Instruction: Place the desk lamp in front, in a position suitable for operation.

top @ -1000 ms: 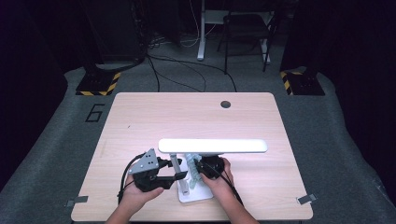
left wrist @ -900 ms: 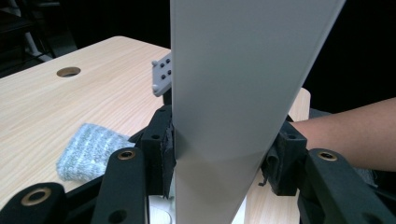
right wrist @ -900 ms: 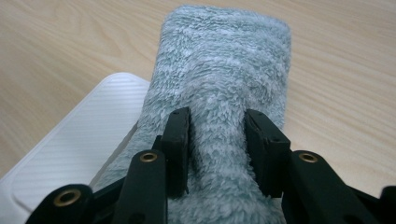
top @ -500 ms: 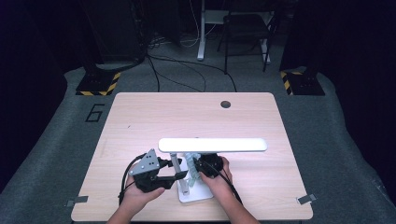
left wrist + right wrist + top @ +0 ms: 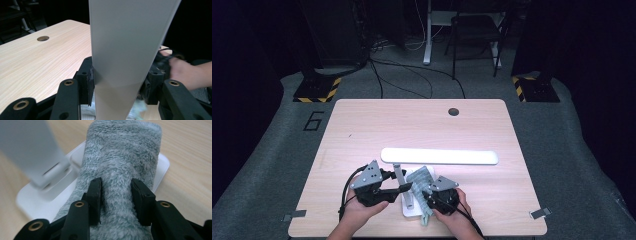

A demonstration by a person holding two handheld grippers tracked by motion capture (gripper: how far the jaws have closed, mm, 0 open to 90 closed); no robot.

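A white desk lamp stands near the table's front edge, with a long head bar (image 5: 439,156), a grey post (image 5: 398,172) and a flat white base (image 5: 408,209). My left gripper (image 5: 401,188) is shut on the post (image 5: 125,50), one pad (image 5: 87,80) pressed against each side. A fluffy grey-green cloth (image 5: 419,180) lies over the base. My right gripper (image 5: 428,194) is shut on a fold of that cloth (image 5: 122,150), just right of the post (image 5: 32,152) and above the base (image 5: 30,200).
The wooden table (image 5: 362,130) has a round cable hole (image 5: 453,111) at the back. The other hand (image 5: 180,72) is close behind the post in the left gripper view. A chair (image 5: 477,30) and floor cables (image 5: 412,75) lie beyond the far edge.
My right gripper has drawn slightly toward the table's front edge with the cloth over the base. The left gripper keeps its hold on the post.
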